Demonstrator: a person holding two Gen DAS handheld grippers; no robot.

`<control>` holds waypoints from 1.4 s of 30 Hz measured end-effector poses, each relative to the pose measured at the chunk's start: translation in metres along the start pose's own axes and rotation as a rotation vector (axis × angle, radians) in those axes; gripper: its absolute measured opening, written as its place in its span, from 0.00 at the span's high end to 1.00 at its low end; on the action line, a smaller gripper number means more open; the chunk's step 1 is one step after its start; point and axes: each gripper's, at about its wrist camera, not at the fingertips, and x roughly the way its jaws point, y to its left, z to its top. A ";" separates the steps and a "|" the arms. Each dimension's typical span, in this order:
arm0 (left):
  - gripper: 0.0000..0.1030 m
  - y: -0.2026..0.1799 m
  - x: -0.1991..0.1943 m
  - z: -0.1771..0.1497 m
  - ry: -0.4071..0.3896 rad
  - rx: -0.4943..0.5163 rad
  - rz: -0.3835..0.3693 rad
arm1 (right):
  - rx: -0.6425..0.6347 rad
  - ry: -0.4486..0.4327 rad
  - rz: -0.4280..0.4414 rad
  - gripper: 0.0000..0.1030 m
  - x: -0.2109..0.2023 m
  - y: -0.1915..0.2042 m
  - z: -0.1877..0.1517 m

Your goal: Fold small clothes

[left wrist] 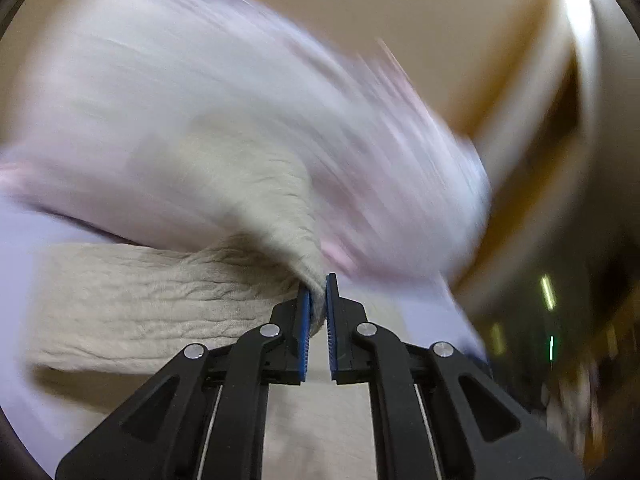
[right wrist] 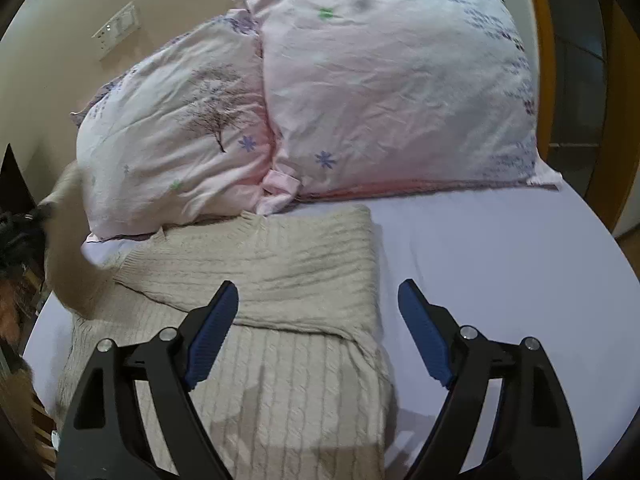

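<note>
A beige cable-knit sweater [right wrist: 280, 320] lies on the lavender bed sheet [right wrist: 500, 280], its right sleeve folded across the body. My left gripper [left wrist: 318, 292] is shut on the sweater's left sleeve [left wrist: 272, 200] and holds it lifted; the left wrist view is heavily motion-blurred. In the right wrist view that lifted sleeve [right wrist: 68, 240] shows blurred at the far left. My right gripper [right wrist: 318, 312] is open and empty, hovering above the sweater's body near its right edge.
Two pink floral pillows [right wrist: 360, 92] lie against the wall just behind the sweater. A wall switch plate [right wrist: 116, 30] is at the upper left. A wooden door frame [right wrist: 548, 60] stands to the right, and the bed's left edge drops off by dark objects [right wrist: 16, 240].
</note>
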 end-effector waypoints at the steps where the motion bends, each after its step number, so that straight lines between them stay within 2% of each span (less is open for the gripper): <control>1: 0.94 -0.017 0.028 -0.009 0.078 0.041 -0.018 | 0.010 0.012 -0.006 0.20 -0.001 -0.004 -0.002; 2: 0.94 -0.033 0.058 -0.022 0.168 0.081 -0.023 | 0.020 0.023 -0.006 0.20 0.000 -0.012 -0.007; 4: 0.94 -0.042 0.080 -0.038 0.249 0.100 -0.011 | 0.029 0.026 -0.003 0.20 -0.006 -0.016 -0.011; 6: 0.94 -0.033 0.067 -0.043 0.245 0.079 -0.010 | 0.036 0.011 0.004 0.20 -0.031 -0.039 -0.020; 7: 0.94 -0.028 0.055 -0.043 0.228 0.069 0.000 | 0.036 0.011 0.005 0.18 -0.031 -0.041 -0.020; 9: 0.85 -0.012 0.011 -0.043 0.168 0.041 0.028 | 0.070 0.022 0.064 0.16 -0.051 -0.060 -0.032; 10: 0.67 -0.005 -0.012 -0.046 0.142 0.030 0.041 | 0.088 0.031 0.099 0.16 -0.057 -0.066 -0.037; 11: 0.42 0.006 -0.041 -0.048 0.107 0.012 0.049 | 0.134 0.052 0.190 0.16 -0.069 -0.078 -0.050; 13: 0.15 0.018 -0.092 -0.063 0.048 -0.015 0.069 | 0.174 0.072 0.286 0.16 -0.081 -0.087 -0.065; 14: 0.12 0.025 -0.122 -0.076 0.015 -0.032 0.089 | 0.210 0.098 0.400 0.16 -0.093 -0.093 -0.084; 16: 0.12 0.038 -0.168 -0.107 0.001 -0.076 0.080 | 0.227 0.138 0.530 0.16 -0.111 -0.099 -0.112; 19: 0.12 0.058 -0.205 -0.145 -0.007 -0.164 0.083 | 0.210 0.203 0.546 0.17 -0.120 -0.100 -0.137; 21: 0.12 0.070 -0.221 -0.179 0.001 -0.220 0.079 | 0.225 0.297 0.535 0.20 -0.116 -0.101 -0.163; 22: 0.12 0.075 -0.224 -0.194 0.008 -0.245 0.068 | 0.258 0.357 0.531 0.24 -0.108 -0.102 -0.180; 24: 0.13 0.081 -0.227 -0.216 0.028 -0.276 0.049 | 0.305 0.412 0.548 0.32 -0.093 -0.103 -0.197; 28: 0.18 0.090 -0.197 -0.243 0.105 -0.324 0.003 | 0.370 0.439 0.629 0.50 -0.072 -0.102 -0.214; 30: 0.24 0.093 -0.179 -0.252 0.131 -0.349 -0.035 | 0.397 0.432 0.686 0.64 -0.064 -0.099 -0.220; 32: 0.40 0.097 -0.162 -0.257 0.144 -0.388 -0.070 | 0.410 0.428 0.731 0.87 -0.059 -0.096 -0.220; 33: 0.45 0.099 -0.157 -0.259 0.149 -0.405 -0.082 | 0.400 0.412 0.743 0.90 -0.061 -0.092 -0.219; 35: 0.73 0.099 -0.148 -0.261 0.165 -0.432 -0.101 | 0.376 0.383 0.748 0.92 -0.067 -0.088 -0.210; 37: 0.87 0.096 -0.149 -0.261 0.170 -0.435 -0.107 | 0.354 0.341 0.758 0.92 -0.076 -0.087 -0.196; 39: 0.90 0.089 -0.160 -0.252 0.157 -0.420 -0.111 | 0.317 0.251 0.778 0.93 -0.091 -0.084 -0.164; 40: 0.91 0.082 -0.167 -0.238 0.128 -0.398 -0.128 | 0.274 0.177 0.789 0.93 -0.102 -0.078 -0.136; 42: 0.91 0.072 -0.176 -0.211 0.075 -0.342 -0.137 | 0.226 0.098 0.790 0.93 -0.107 -0.071 -0.098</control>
